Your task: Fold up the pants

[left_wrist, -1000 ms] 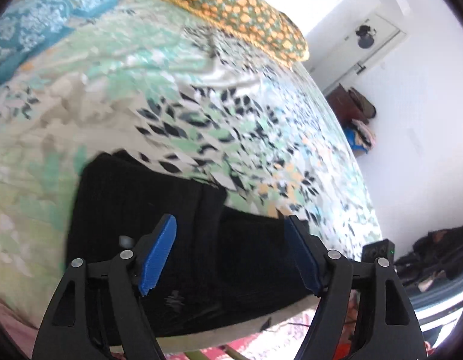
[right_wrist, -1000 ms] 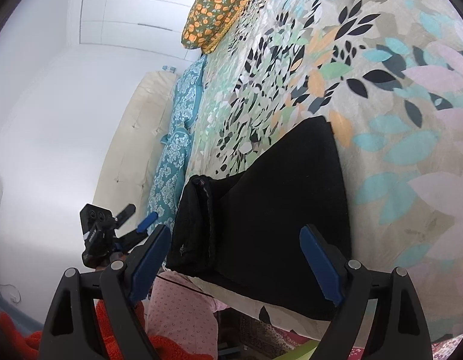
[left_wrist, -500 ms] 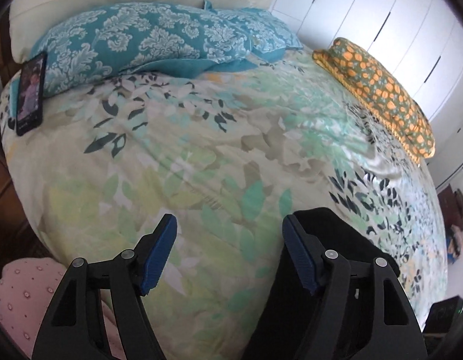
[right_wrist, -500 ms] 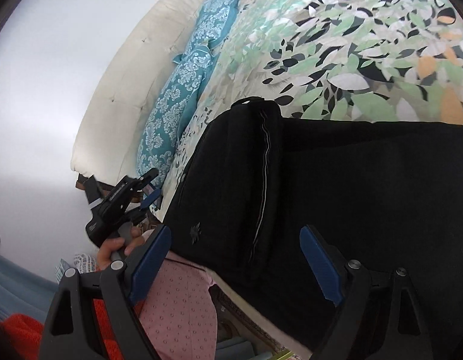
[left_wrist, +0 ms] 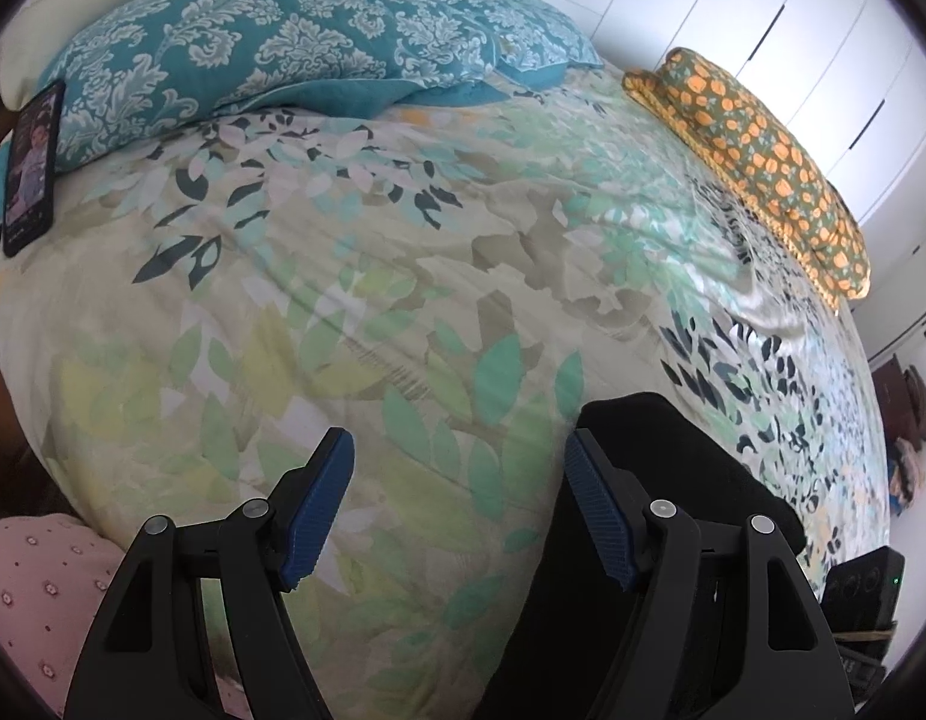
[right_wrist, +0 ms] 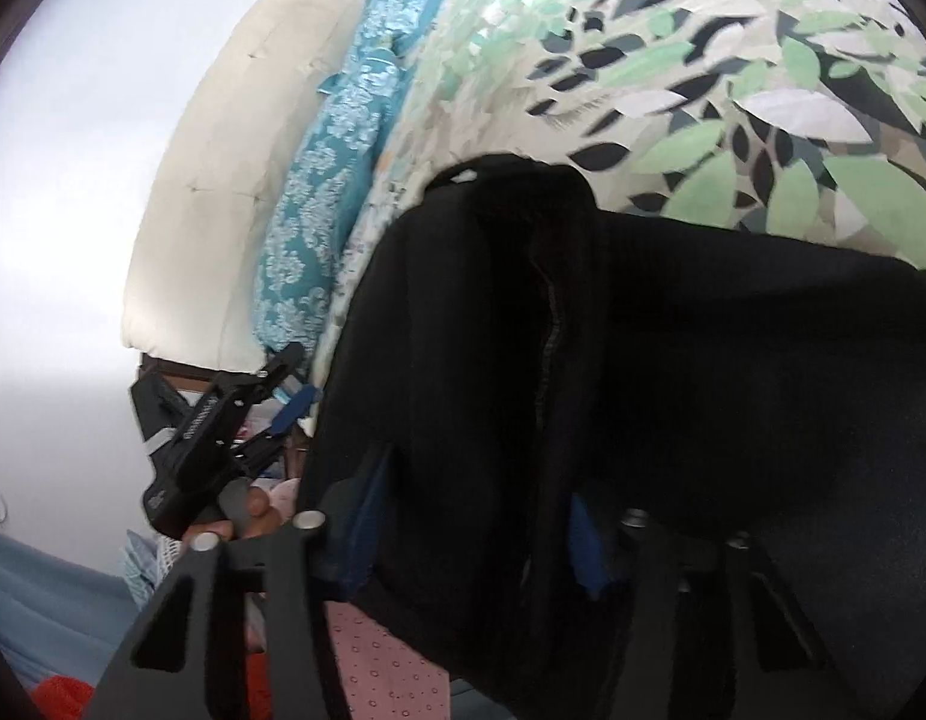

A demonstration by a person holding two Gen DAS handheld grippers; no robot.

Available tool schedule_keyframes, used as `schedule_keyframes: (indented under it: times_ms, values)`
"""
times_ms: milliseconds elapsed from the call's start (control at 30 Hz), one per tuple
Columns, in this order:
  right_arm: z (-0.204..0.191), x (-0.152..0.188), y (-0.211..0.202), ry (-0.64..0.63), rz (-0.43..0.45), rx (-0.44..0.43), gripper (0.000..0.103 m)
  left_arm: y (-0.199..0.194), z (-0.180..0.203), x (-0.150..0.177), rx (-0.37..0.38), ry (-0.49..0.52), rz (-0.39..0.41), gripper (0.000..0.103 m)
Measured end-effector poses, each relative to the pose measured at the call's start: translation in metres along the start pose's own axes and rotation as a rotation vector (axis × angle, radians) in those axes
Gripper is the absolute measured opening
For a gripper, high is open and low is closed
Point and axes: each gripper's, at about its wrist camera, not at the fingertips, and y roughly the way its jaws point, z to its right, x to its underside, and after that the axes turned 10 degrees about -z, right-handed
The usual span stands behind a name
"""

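Note:
The black pants (right_wrist: 673, 360) lie folded on the leaf-print bedspread near the bed's edge. My right gripper (right_wrist: 475, 534) has its blue pads on either side of the thick folded edge of the pants, the cloth filling the gap. In the left wrist view the pants (left_wrist: 661, 450) show at the lower right, behind the right finger. My left gripper (left_wrist: 459, 501) is open and empty, over bare bedspread to the left of the pants. It also shows in the right wrist view (right_wrist: 234, 420), held in a hand beside the bed.
Teal patterned pillows (left_wrist: 270, 60) and a cream headboard (right_wrist: 222, 180) lie at the bed's head. An orange-flowered pillow (left_wrist: 757, 156) lies at the far side. A phone (left_wrist: 30, 168) rests at the left edge. A pink dotted cloth (left_wrist: 36, 588) is below the bed's edge.
My left gripper swung left off the pants to face the pillows. My right gripper moved in onto the folded edge of the pants and its pads closed in around the cloth.

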Motion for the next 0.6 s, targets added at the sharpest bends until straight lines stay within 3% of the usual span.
schedule_keyframes:
  times_ms: [167,367,600]
  values:
    - [-0.024,0.006,-0.007,-0.085,0.029,-0.013,0.020,0.006,-0.005,-0.001,0.002,-0.023,-0.025,0.074]
    - [-0.058,0.033,-0.056,-0.154,0.089,-0.098,0.018,0.002,-0.011,-0.002,-0.003,-0.045,-0.015,0.074]
    - [-0.057,0.059,-0.135,-0.149,0.159,-0.157,0.018,0.000,-0.003,0.002,-0.003,-0.011,-0.011,0.074]
